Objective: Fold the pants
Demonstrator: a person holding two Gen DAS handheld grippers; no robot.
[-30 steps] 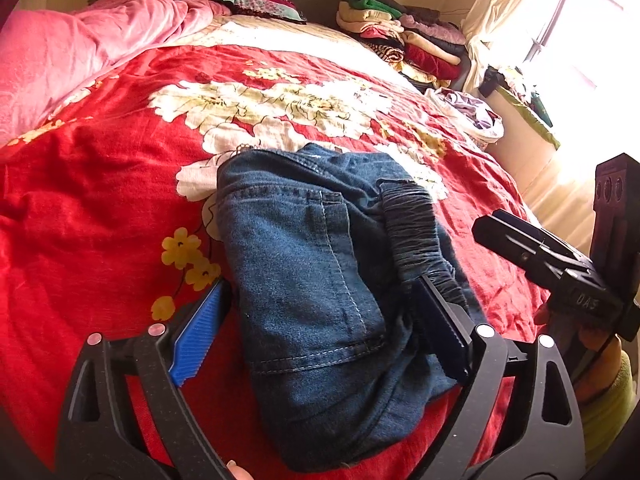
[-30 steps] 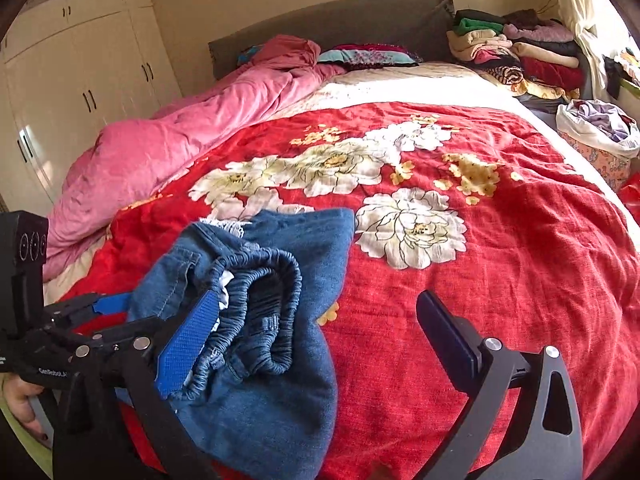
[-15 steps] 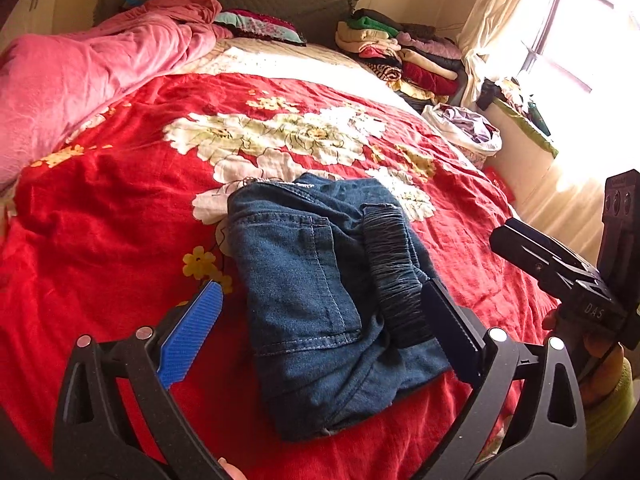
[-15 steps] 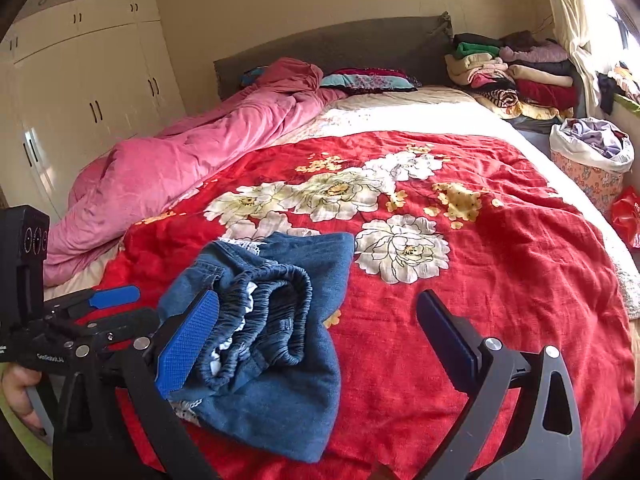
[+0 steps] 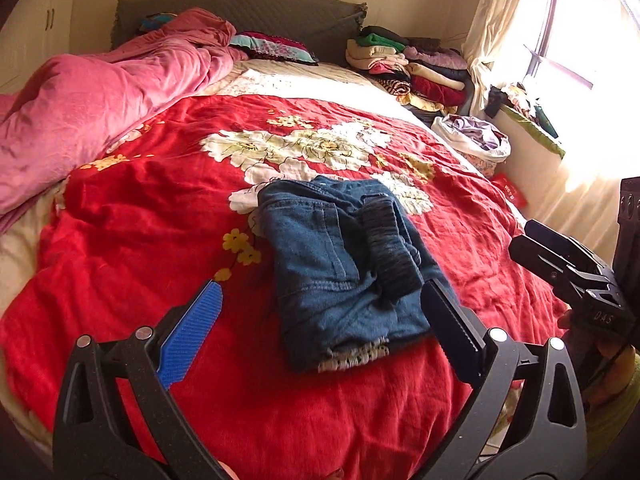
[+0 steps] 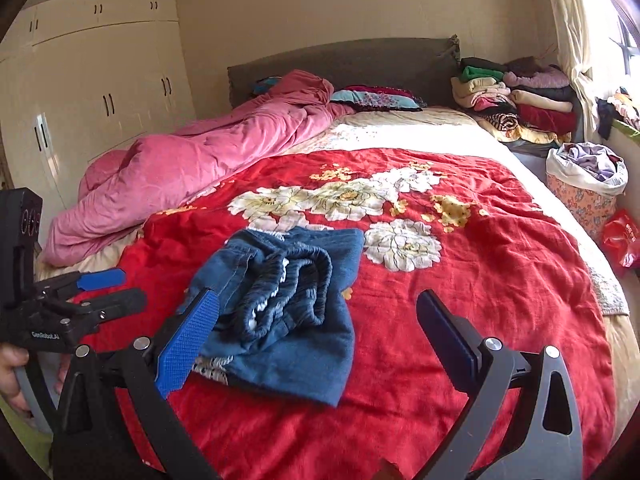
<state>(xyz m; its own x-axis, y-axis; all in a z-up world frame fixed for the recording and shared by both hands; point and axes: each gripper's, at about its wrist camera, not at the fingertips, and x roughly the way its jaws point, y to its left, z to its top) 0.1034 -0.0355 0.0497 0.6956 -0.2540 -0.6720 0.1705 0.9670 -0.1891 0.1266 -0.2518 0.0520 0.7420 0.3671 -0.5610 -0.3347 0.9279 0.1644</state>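
Both claws have pulled back and up from the bed. The left claw (image 5: 320, 320) is spread wide and empty; the folded blue denim pants (image 5: 340, 264) lie free, a compact bundle on the red flowered blanket (image 5: 140, 220). The right claw (image 6: 316, 332) is also spread, holding nothing. The folding looks finished. Only the right view shows the elastic waistband's (image 6: 296, 284) loops; the left shows a pale lining at the near edge.

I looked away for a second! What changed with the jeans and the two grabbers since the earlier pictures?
Both grabbers backed away from the folded jeans. The left gripper, which had the jeans between its fingers, opened wider and now holds nothing. The right gripper pulled back too, open and empty. The jeans stayed folded in the same spot on the red blanket; the pink quilt did not move.
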